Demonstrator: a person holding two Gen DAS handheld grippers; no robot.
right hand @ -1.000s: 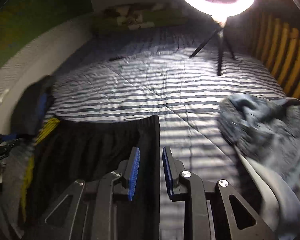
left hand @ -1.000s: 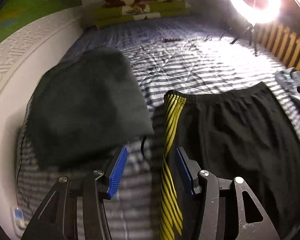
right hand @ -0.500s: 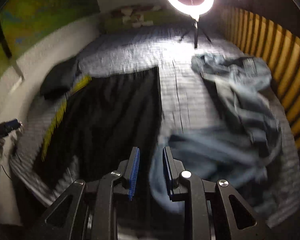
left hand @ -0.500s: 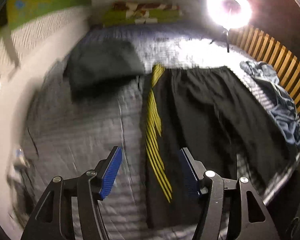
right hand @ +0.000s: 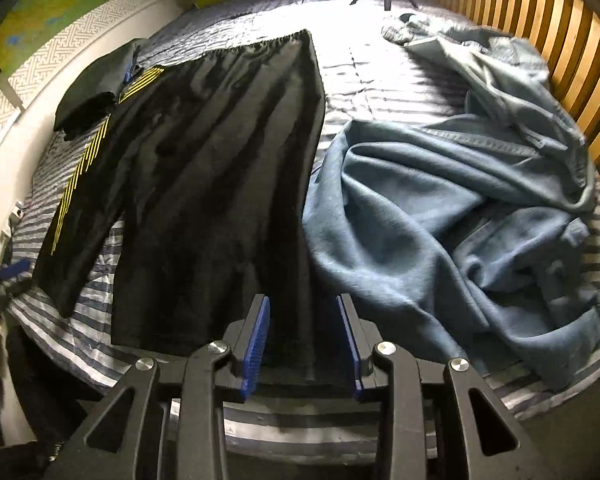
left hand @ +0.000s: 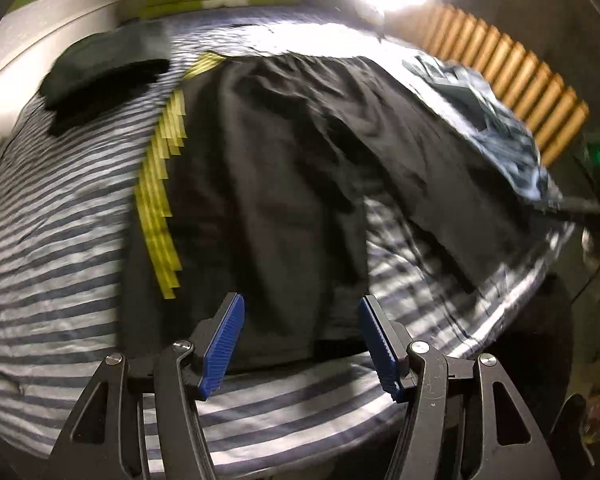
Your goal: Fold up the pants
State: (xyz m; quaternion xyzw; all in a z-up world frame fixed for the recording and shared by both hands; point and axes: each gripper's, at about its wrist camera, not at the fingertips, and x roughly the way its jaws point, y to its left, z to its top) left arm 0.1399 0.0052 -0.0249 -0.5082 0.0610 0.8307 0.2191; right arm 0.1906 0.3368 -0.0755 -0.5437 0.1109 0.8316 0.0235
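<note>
Two legs of the black, thin-fabric pants with yellow side stripes (right hand: 220, 168) lie flat on the striped bed quilt (left hand: 52, 240), waistband far, hems near. They look light, limp and slightly slick, so pinching each hem corner should serve best. The left hand-held gripper (left hand: 300, 344) stands spread and empty above the striped leg's hem; the right hand-held gripper (right hand: 302, 344) is opening, empty, over the other hem. The left view is blurred; the hem edge there is unclear.
</note>
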